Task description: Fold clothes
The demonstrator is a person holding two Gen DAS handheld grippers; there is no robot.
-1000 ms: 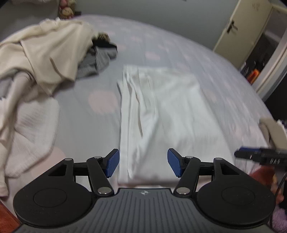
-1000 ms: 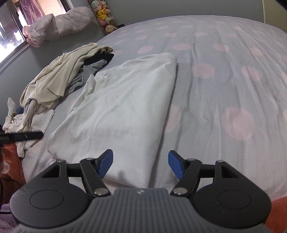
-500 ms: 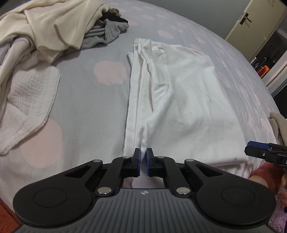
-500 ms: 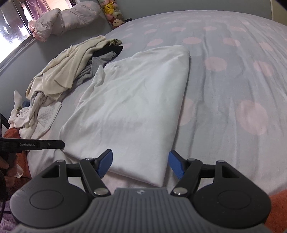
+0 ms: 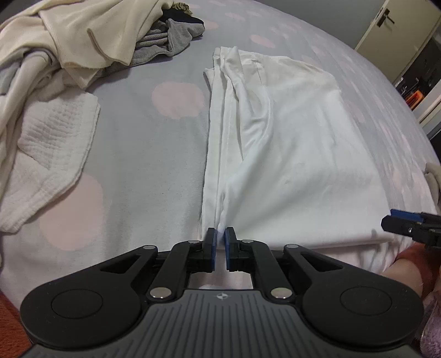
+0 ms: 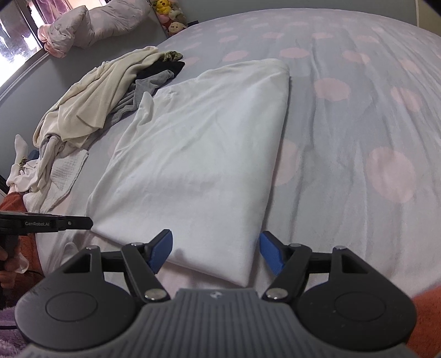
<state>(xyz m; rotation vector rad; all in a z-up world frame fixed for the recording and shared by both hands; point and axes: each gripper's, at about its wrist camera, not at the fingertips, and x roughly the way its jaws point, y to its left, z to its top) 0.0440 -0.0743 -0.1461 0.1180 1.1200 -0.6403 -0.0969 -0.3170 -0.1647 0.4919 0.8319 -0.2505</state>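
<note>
**Left gripper has clamped the near hem of the white garment**

Since a second ago the left gripper (image 5: pixel 219 242) has dropped toward the bed and its jaws have just been closing; their blue pads now pinch a pleat of the white garment (image 5: pixel 281 154) at its near left corner, with cloth visibly bunched between them. The right gripper (image 6: pixel 215 254) has hardly shifted and hangs released, its jaws wide apart, straddling the near right corner of the same garment (image 6: pixel 198 154) without pressing on it.

The garment lies partly folded in a long rectangle on the bedsheet (image 5: pixel 143 154), a grey sheet with pale pink dots, running from the near edge toward the far side. Loose pleats gather along its left edge; its right edge is smooth.

To the far left sits a heap of unfolded clothes (image 5: pixel 80 41), cream on top with grey and black pieces at its far right. A white waffle-textured cloth (image 5: pixel 49 154) lies near left, apart from the garment. In the right wrist view a pink bundled duvet (image 6: pixel 91 24) and soft toys (image 6: pixel 171 16) line the far wall. A door (image 5: pixel 397 24) stands at far right in the left wrist view.
</note>
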